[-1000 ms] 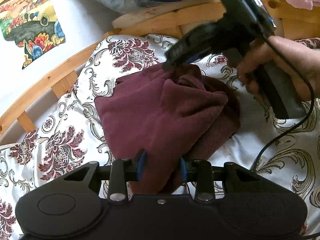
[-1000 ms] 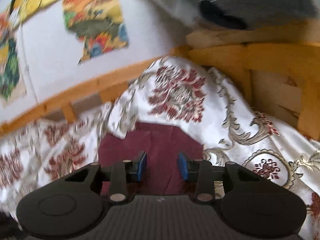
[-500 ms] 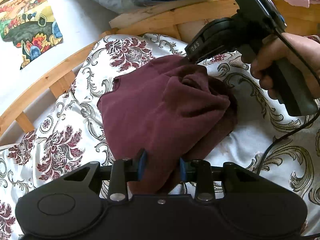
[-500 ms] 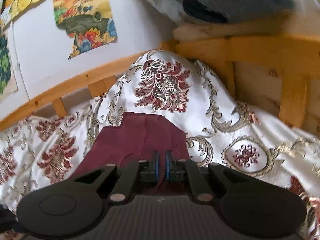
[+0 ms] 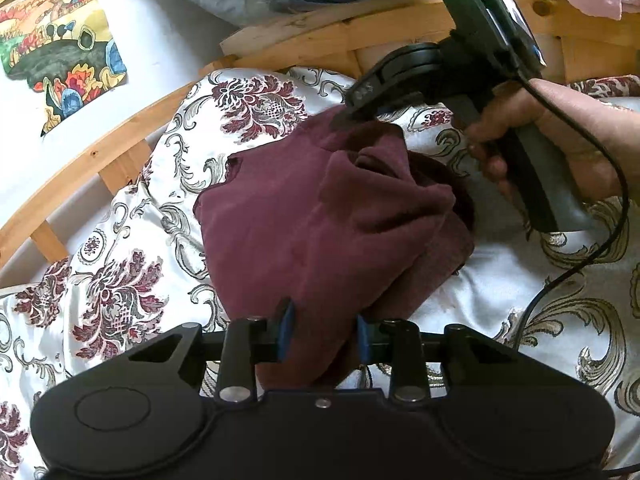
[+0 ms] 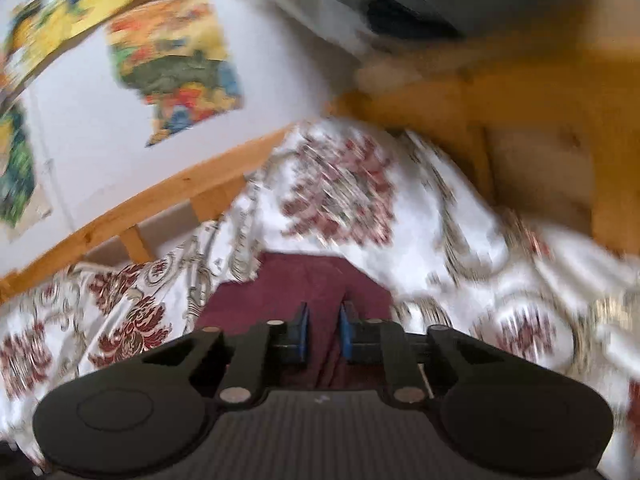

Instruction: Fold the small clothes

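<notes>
Cloth, a dark red garment, lies bunched on the flowered bedspread, and the left gripper has its pads pressed on the near bunch, jaws just closed a little further. The right gripper has closed narrowly on the far edge. To fold well, I think both should lift together and keep the edge taut, so no layer slips out.
</notes>
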Demonstrator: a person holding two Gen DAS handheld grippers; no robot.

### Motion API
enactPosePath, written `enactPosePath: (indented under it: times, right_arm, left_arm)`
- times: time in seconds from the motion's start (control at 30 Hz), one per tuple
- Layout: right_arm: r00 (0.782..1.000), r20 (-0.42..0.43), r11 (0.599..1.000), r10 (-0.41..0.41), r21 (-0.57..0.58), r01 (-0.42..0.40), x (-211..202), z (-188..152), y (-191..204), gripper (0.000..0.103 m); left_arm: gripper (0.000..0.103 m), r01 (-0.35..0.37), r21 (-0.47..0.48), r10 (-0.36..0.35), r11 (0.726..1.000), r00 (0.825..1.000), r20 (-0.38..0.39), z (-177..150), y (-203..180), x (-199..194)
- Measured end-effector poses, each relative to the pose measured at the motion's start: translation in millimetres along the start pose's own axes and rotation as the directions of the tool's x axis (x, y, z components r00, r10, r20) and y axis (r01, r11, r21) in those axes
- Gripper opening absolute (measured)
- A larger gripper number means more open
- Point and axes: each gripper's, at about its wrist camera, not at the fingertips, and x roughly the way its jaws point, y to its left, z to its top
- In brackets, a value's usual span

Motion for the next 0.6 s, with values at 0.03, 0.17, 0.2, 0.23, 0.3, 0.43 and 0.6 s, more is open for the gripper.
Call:
enactPosePath:
  times: [0.03, 0.17, 0.2, 0.23, 0.3, 0.43, 0.6]
  right_arm:
    - [0.999, 0.031, 0.998, -0.012, -0.054, 0.013, -1.9, 1.4, 7.9, 0.014]
    - [0.993, 0.107, 0.988, -0.039, -0.144, 0.054, -2.0, 6.8, 21.4, 0.014]
    - [0.994, 0.102, 0.988, -0.046, -0.144, 0.061, 0.8, 6.9, 19.6, 0.014]
    - [0.995, 0.087, 0.988, -0.057, -0.139, 0.068, 4.1, 6.0, 16.4, 0.014]
    - [0.996, 0.037, 0.990, -0.080, -0.117, 0.084, 12.5, 2.0, 8.0, 0.014]
    - [0.996, -0.036, 0.996, -0.082, -0.042, 0.081, 15.5, -4.8, -11.9, 0.016]
    - [0.997, -0.040, 0.998, -0.061, -0.018, 0.061, 2.0, -2.1, -18.5, 0.040]
  left_arm:
    - [0.031, 0.005, -0.003, -0.005, 1.000, 1.000, 0.002, 0.6, 0.0, 0.3]
    - [0.027, 0.021, 0.000, -0.021, 1.000, 1.000, 0.018, 5.2, -4.5, 3.6]
    - [0.027, 0.021, 0.003, -0.021, 1.000, 1.000, 0.021, 6.1, -5.9, 4.5]
    - [0.027, 0.021, 0.006, -0.021, 1.000, 1.000, 0.023, 7.0, -7.4, 5.7]
    - [0.028, 0.021, 0.013, -0.022, 1.000, 1.000, 0.019, 7.8, -9.8, 9.0]
    - [0.032, 0.020, 0.032, -0.021, 0.999, 1.000, 0.013, 5.8, -16.2, 10.6]
    - [0.045, 0.063, -0.013, -0.063, 0.998, 0.998, 0.019, 3.1, -10.7, 7.1]
